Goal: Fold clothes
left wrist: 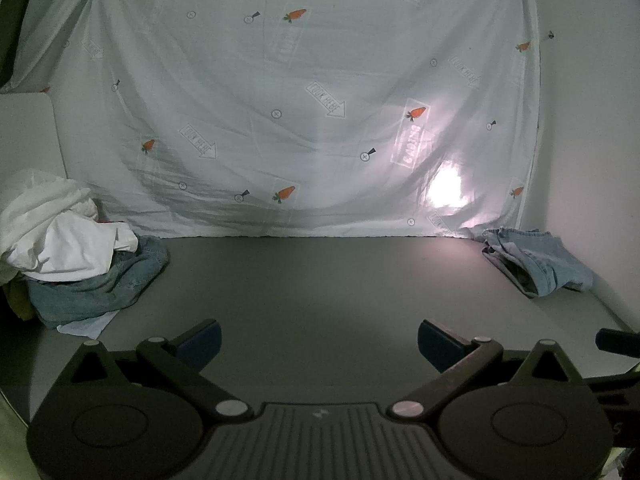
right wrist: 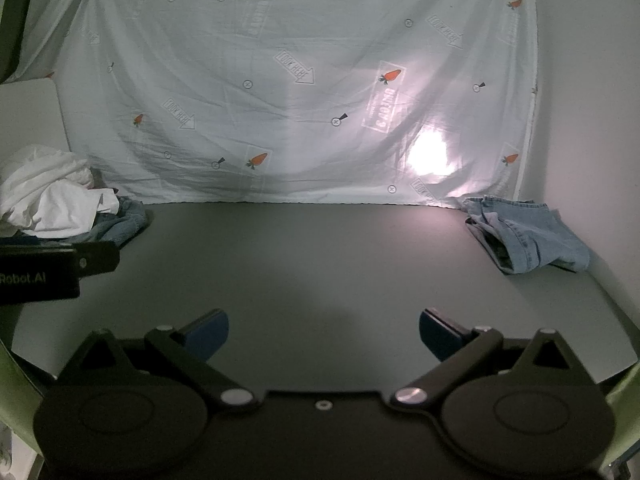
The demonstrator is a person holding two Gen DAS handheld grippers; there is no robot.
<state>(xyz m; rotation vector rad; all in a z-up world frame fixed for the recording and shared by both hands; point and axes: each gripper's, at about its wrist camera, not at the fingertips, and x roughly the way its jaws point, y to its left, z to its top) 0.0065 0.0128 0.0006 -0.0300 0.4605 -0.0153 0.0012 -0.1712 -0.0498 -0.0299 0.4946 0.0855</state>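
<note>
Left wrist view: our left tool [left wrist: 318, 340] hovers over the bare grey worktop [left wrist: 320, 280], jaws spread wide, nothing between them. The unfolded pile [left wrist: 76, 256] sits at the far-left corner, ahead and left of this tool: white garments heaped on top of denim, exact count unclear, at least two white pieces and one denim. One folded pair of jeans [left wrist: 540, 260] lies at the far-right corner, long axis running roughly from the backdrop sheet [left wrist: 300, 100] toward us. A dark bit of the right tool shows at the right edge.

Right wrist view: our right tool [right wrist: 324, 334] also hovers with jaws fully apart, empty. The pile [right wrist: 60, 204] is far left, partly hidden behind the left tool's body; the folded jeans [right wrist: 528, 236] are ahead-right, well apart from the pile.

We judge the next move is a grab from the pile; the left hand is nearer it.
</note>
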